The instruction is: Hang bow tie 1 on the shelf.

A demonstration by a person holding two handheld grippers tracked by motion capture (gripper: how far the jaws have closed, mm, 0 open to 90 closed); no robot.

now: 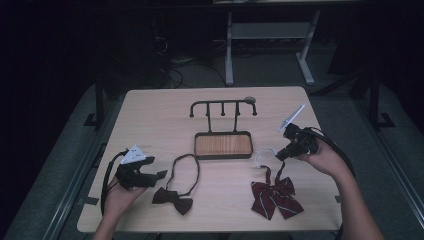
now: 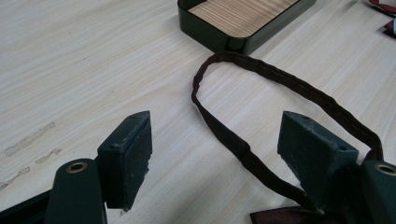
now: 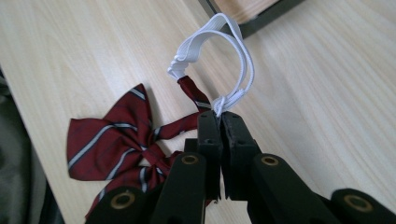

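A red striped bow tie [image 1: 274, 197] [image 3: 111, 140] lies near the table's front right, and its white elastic loop [image 1: 264, 154] [image 3: 219, 60] is lifted off the wood. My right gripper [image 1: 281, 153] [image 3: 219, 116] is shut on that white elastic at its knot. A dark maroon bow tie [image 1: 173, 199] lies front centre, its thin neck band [image 1: 186, 170] [image 2: 261, 74] looping toward the stand. My left gripper [image 1: 159, 175] [image 2: 215, 158] rests open just left of it, the band running between its wide-set jaws without touching the pads [image 2: 128, 156].
A black hanger stand [image 1: 223, 107] with several hooks rises from a wood-lined black tray [image 1: 223, 156] [image 2: 243, 42] at the table's middle. A table frame [image 1: 270, 45] stands on the floor behind. The table's front edge is close under both hands.
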